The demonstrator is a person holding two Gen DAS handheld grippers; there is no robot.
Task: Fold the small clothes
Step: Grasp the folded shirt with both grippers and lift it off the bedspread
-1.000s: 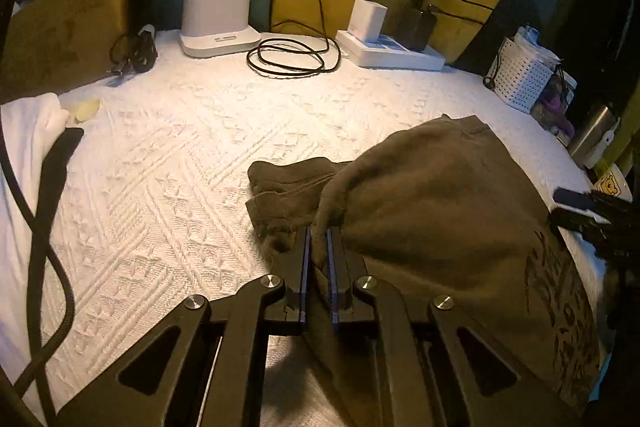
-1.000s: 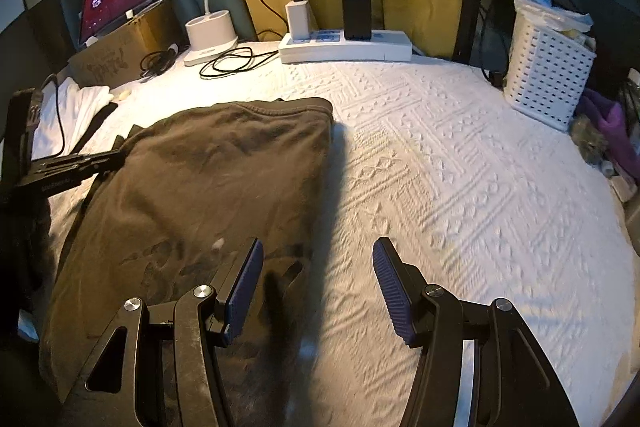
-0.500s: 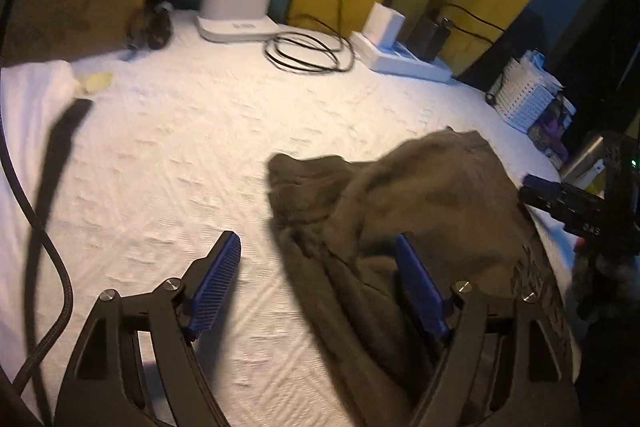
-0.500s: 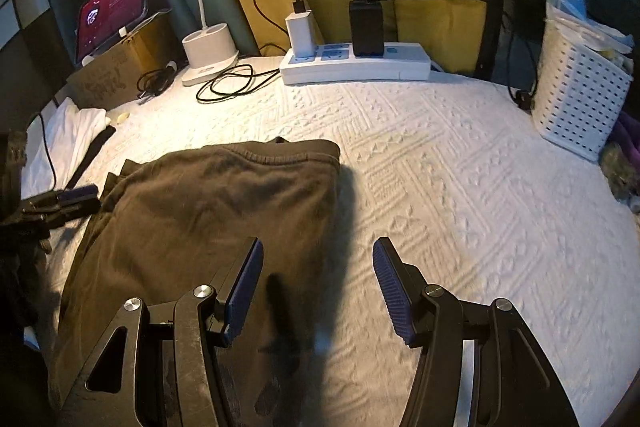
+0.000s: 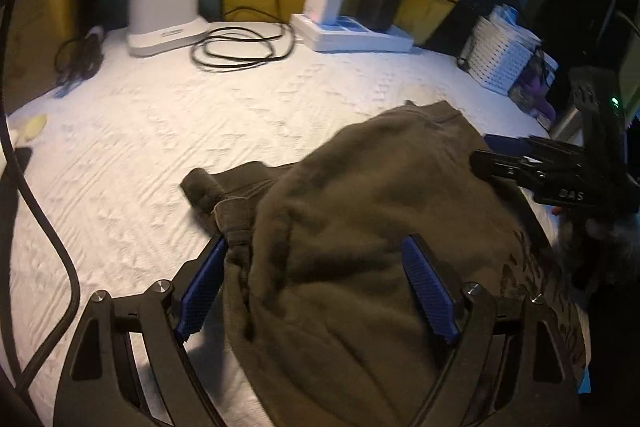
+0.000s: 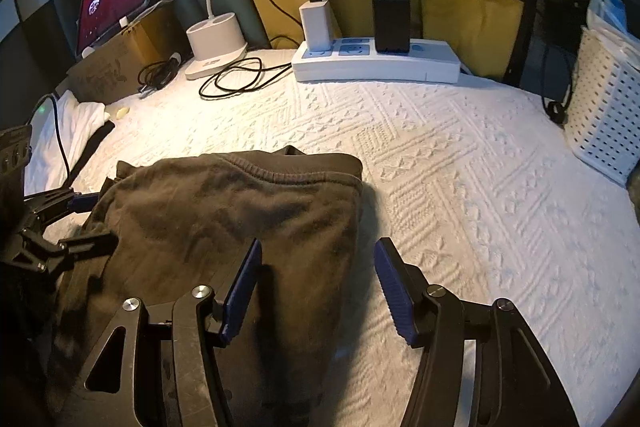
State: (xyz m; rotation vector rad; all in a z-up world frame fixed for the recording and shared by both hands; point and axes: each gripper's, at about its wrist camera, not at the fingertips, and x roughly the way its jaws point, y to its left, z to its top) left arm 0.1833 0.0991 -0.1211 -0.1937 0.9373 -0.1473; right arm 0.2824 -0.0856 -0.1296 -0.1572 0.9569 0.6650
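Observation:
A dark olive-brown garment (image 5: 360, 227) lies folded over on the white textured bedspread (image 5: 160, 147); it also shows in the right wrist view (image 6: 224, 211). My left gripper (image 5: 316, 251) is open, its blue pads on either side of the garment's left fold, a bunched sleeve (image 5: 224, 203) by the left pad. My right gripper (image 6: 318, 255) is open over the garment's right edge, holding nothing. The right gripper also shows at the right of the left wrist view (image 5: 520, 163), and the left gripper at the left of the right wrist view (image 6: 68, 219).
At the back stand a white lamp base (image 6: 216, 43), a coiled black cable (image 6: 236, 79), and a power strip with chargers (image 6: 376, 63). A white perforated basket (image 6: 604, 99) is at the right. White cloth (image 6: 68, 131) and a cardboard box (image 6: 116, 67) are at the left.
My left gripper was shut on the garment's fold, then let go and opened. It has since moved right over the garment. The right gripper stayed open and drew back slightly.

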